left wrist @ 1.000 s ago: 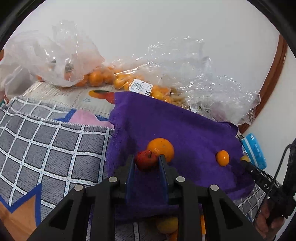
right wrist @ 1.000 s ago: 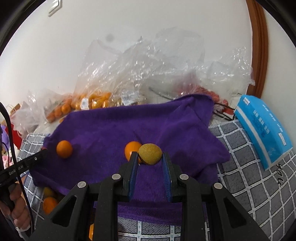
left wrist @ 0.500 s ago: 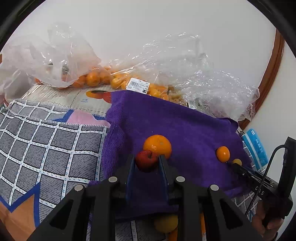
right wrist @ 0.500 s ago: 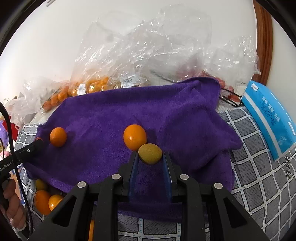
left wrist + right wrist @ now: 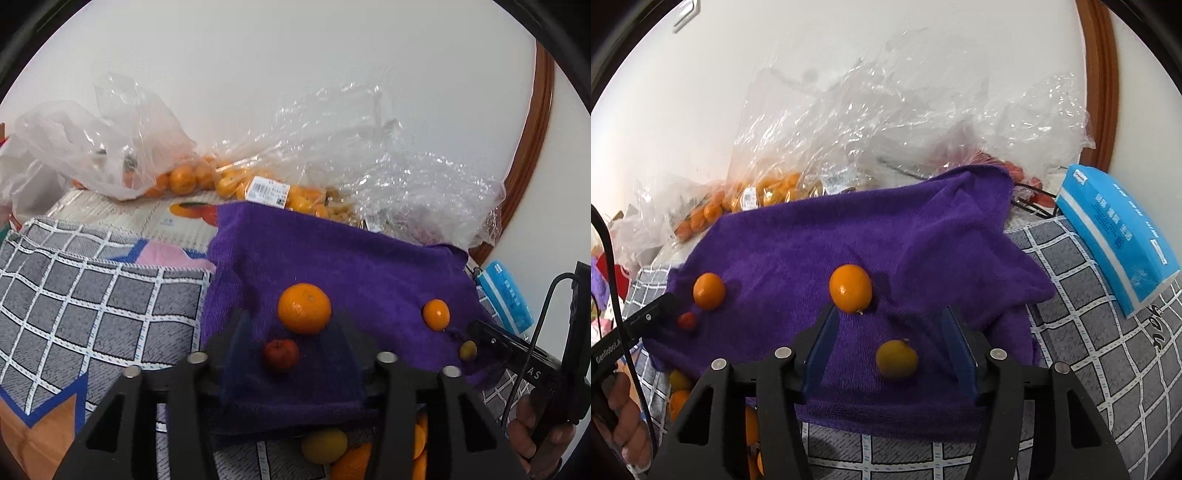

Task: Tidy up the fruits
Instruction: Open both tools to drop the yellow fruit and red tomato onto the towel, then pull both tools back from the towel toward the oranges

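Observation:
A purple towel (image 5: 369,266) (image 5: 820,240) holds the fruit. My left gripper (image 5: 291,325) has its jaws opening, and a small red fruit (image 5: 280,354) lies loose on the towel between them, touching neither pad. A large orange (image 5: 304,308) sits just beyond it. My right gripper (image 5: 891,317) is also opening, with a yellow-green fruit (image 5: 897,360) lying free on the towel between its fingers. An orange (image 5: 850,288) rests just past its left fingertip. In the right wrist view, a second orange (image 5: 709,290) and the red fruit (image 5: 687,320) lie by the left gripper's tip.
Clear plastic bags (image 5: 236,181) (image 5: 849,140) with several oranges line the wall behind the towel. A blue tissue pack (image 5: 1115,236) lies to the right on the grey checked cloth (image 5: 92,295). Loose fruit (image 5: 325,445) sits below the towel's front edge.
Both grippers have opened. The left one let go of the red fruit and the right one let go of the yellow-green fruit; both fruits now lie on the towel.

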`<state>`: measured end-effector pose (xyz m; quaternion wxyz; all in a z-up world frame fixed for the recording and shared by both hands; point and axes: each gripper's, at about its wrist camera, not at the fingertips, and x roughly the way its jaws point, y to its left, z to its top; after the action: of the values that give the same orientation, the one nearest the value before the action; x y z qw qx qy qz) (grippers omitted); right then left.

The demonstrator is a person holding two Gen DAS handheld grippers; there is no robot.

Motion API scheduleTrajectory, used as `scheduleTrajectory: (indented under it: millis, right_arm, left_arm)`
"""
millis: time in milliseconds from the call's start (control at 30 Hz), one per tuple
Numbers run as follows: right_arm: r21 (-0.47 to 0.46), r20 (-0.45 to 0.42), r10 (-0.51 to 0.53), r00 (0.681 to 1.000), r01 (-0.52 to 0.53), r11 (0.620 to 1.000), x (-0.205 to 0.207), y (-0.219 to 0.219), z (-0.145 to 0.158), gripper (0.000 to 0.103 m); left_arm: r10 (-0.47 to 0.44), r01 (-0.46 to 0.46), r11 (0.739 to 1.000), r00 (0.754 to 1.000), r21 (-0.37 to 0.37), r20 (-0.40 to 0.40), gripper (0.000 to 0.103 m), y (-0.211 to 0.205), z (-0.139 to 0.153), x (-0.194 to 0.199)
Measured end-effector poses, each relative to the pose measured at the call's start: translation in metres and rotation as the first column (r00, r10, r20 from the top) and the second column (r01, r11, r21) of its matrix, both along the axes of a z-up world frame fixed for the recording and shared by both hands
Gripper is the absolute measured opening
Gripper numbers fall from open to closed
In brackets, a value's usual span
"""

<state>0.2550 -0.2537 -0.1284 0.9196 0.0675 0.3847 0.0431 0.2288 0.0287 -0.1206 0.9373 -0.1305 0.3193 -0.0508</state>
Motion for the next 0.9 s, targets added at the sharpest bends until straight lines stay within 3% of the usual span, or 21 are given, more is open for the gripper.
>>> scheduleTrajectory:
  millis: [233, 367, 500, 767, 900]
  right_arm:
    - [0.034, 0.033, 0.038, 0.999, -0.039, 0.999, -0.01, 0.006, 0.01, 0.058]
    - [-0.032, 0.074, 0.042, 0.996, -0.039, 0.999, -0.023, 0.018, 0.024, 0.058]
    - [-0.035, 0.006, 0.079, 0.997, -0.079, 0.996, -0.039, 0.024, 0.021, 0.058]
    - [0.029, -0.104, 0.174, 0.979, -0.172, 0.985, -0.073, 0.045, -0.013, 0.051]
    - [0.037, -0.104, 0.191, 0.976, -0.188, 0.981, -0.075, 0.053, -0.018, 0.044]
  left_arm:
    - [0.031, -0.031, 0.999, 0.999, 0.006, 0.038, 0.051, 0.002, 0.006, -0.007]
    - [0.041, -0.044, 0.998, 0.997, 0.041, 0.065, 0.051, 0.0, 0.011, -0.011]
    - [0.039, -0.039, 0.999, 0.997, 0.0, 0.065, 0.051, 0.005, 0.015, -0.012]
    - [0.036, -0.032, 0.997, 0.997, -0.064, 0.068, 0.053, 0.012, 0.028, -0.022]
    - [0.025, -0.023, 0.998, 0.999, -0.058, 0.031, 0.057, 0.016, 0.034, -0.033]
